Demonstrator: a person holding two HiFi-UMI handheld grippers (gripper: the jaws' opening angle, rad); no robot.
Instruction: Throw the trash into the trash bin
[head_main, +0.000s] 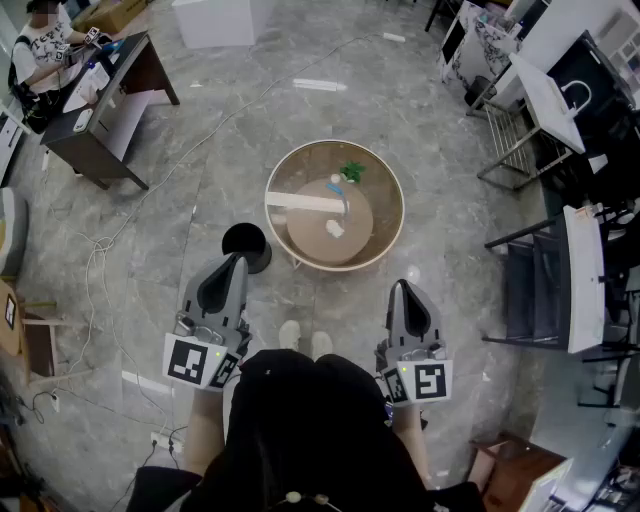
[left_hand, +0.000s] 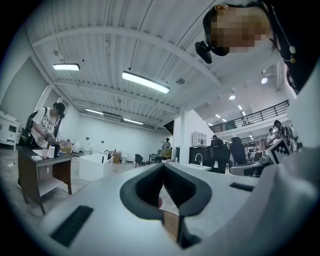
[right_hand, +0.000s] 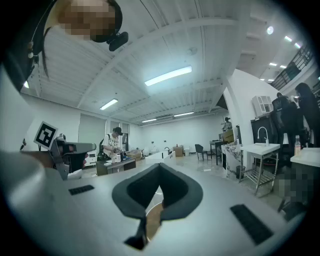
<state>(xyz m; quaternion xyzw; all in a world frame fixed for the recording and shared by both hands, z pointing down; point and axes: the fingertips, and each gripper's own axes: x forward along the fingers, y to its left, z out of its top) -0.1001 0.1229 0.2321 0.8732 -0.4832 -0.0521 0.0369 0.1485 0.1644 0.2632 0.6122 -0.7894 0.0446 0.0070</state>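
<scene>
Left gripper and right gripper are both closed tight. Round table with trash sits at twelve o'clock, black bin at eleven.

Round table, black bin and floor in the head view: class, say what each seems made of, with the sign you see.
Round table: probably a clear or lightly tinted glass top, since a tan, wood-like base shows through it; pale rim.
Black bin: perhaps matte plastic, evenly dark with no shine; the look leaves this open.
Floor: polished grey stone or marble-look tile, veined, with soft reflections.
</scene>
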